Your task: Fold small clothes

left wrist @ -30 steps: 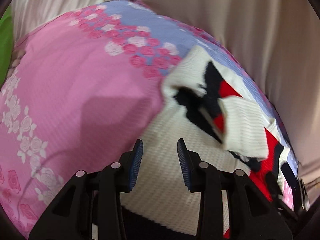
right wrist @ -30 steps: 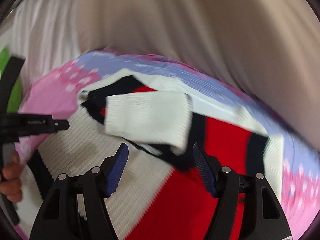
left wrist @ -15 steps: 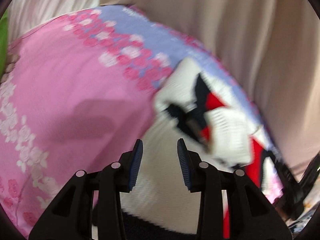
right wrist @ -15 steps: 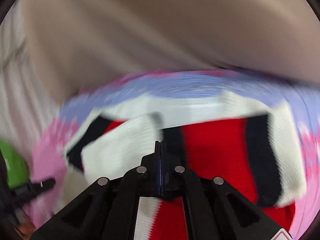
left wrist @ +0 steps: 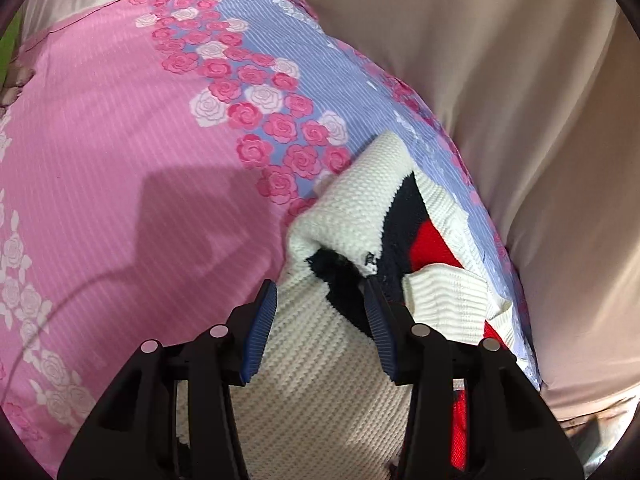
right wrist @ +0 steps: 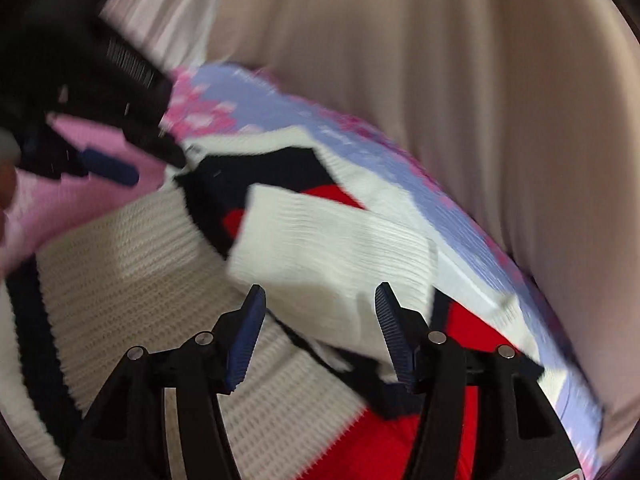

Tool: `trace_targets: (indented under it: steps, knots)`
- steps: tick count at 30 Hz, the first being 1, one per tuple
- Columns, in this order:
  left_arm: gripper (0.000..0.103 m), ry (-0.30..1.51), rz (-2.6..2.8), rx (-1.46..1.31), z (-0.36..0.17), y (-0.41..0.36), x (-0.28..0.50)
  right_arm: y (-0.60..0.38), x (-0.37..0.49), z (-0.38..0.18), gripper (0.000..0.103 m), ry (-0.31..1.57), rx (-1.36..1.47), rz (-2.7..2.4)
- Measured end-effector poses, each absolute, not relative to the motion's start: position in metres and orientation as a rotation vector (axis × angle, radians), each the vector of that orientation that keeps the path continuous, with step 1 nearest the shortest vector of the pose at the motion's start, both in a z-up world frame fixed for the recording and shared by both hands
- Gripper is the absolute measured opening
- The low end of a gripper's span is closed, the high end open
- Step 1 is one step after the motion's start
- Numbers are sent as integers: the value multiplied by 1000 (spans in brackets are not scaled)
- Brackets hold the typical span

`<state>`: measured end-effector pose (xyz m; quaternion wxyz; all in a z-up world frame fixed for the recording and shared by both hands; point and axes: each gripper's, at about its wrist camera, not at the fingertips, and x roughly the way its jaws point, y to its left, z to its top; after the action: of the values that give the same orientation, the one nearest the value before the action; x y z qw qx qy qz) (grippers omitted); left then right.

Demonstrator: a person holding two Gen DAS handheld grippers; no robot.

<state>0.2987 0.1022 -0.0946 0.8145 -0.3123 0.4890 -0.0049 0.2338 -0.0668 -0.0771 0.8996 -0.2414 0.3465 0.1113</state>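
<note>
A cream, black and red knit sweater (left wrist: 312,380) lies on a pink and blue rose-print sheet (left wrist: 120,120). Its white ribbed sleeve cuff (left wrist: 448,300) is folded across the chest. My left gripper (left wrist: 318,286) hovers over the black collar area with its jaws opening and its pads off the knit. In the right wrist view the sweater (right wrist: 120,272) fills the lower half, blurred. My right gripper (right wrist: 320,288) hangs just before the cuff (right wrist: 332,248), jaws opening, and grips nothing. The left gripper (right wrist: 144,132) shows at the upper left.
Beige fabric (left wrist: 500,80) hangs close behind the sheet's far edge, also in the right wrist view (right wrist: 440,60). Part of a person's hand (right wrist: 6,184) shows at the left edge. A green strip (left wrist: 8,36) sits far left.
The right gripper was open, snapped shut half a second ago, and stands open again near the cuff. The left gripper has spread wider and shifted toward the collar.
</note>
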Motion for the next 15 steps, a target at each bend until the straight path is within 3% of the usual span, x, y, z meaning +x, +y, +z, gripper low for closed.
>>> trace_targets:
  steps: [1, 2, 4, 8, 11, 15]
  knots:
    - [44, 1046, -9, -668, -95, 103, 298, -63, 239, -83, 44, 730, -510, 240]
    - [44, 1049, -13, -675, -96, 104, 299, -64, 245, -87, 18, 750, -482, 258]
    - [44, 1069, -38, -719, -99, 105, 301, -86, 253, -77, 8, 769, -293, 273]
    - [44, 1091, -76, -785, -104, 101, 307, -199, 233, -51, 6, 715, 324, 109]
    - [44, 1102, -90, -798, -106, 95, 310, -284, 195, -67, 7, 687, 713, -51]
    - [44, 1110, -66, -854, -114, 95, 322, -322, 184, -100, 13, 809, 714, -222]
